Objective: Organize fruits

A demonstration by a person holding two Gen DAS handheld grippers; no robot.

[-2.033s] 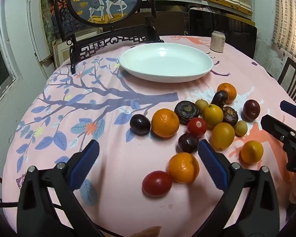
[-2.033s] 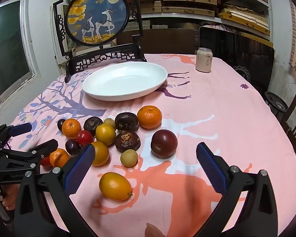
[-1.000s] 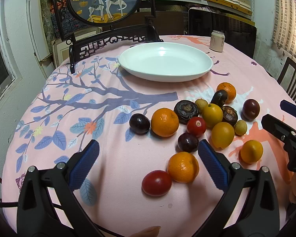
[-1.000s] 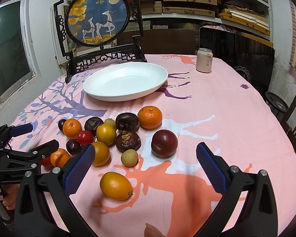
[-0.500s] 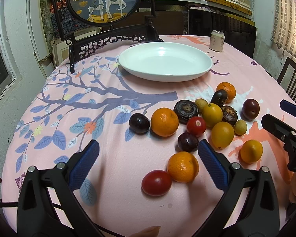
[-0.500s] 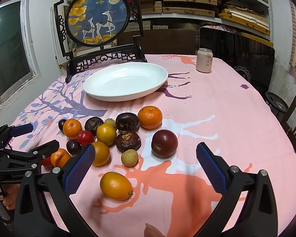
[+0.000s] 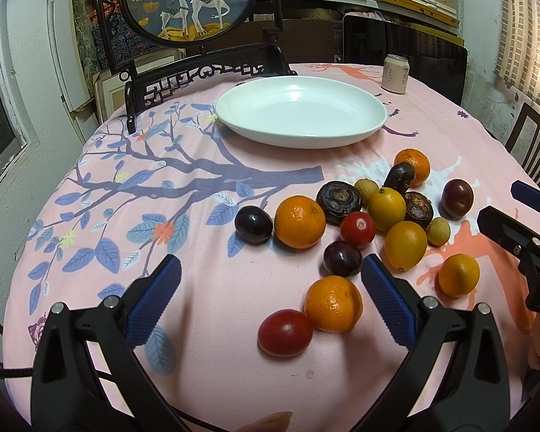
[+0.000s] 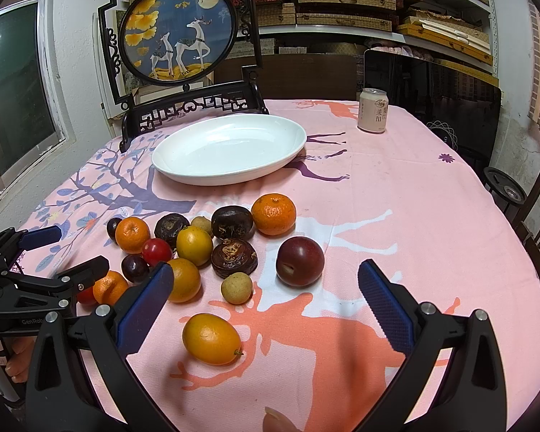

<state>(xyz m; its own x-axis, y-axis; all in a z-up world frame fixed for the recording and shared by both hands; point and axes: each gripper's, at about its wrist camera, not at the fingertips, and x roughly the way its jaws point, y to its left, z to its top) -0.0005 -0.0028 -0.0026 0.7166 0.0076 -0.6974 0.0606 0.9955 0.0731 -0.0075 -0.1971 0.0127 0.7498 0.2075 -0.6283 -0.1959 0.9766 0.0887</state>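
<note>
On the round table with the pink tree-and-deer printed cloth, both pairs of blue-padded black tongs are hovering wide apart, holding nothing.

From the right wrist view, the mixed fruits are lying loose at 9 to 10 o'clock of the right tongs: a large dark red plum, a small tan longan and an oval yellow-orange kumquat are sitting nearest. From the left wrist view, an orange mandarin is touching a red cherry tomato between the pads of the left tongs. At 12 o'clock the oval white ceramic dish is standing with no fruit inside, a pale drink can beyond it.
</note>
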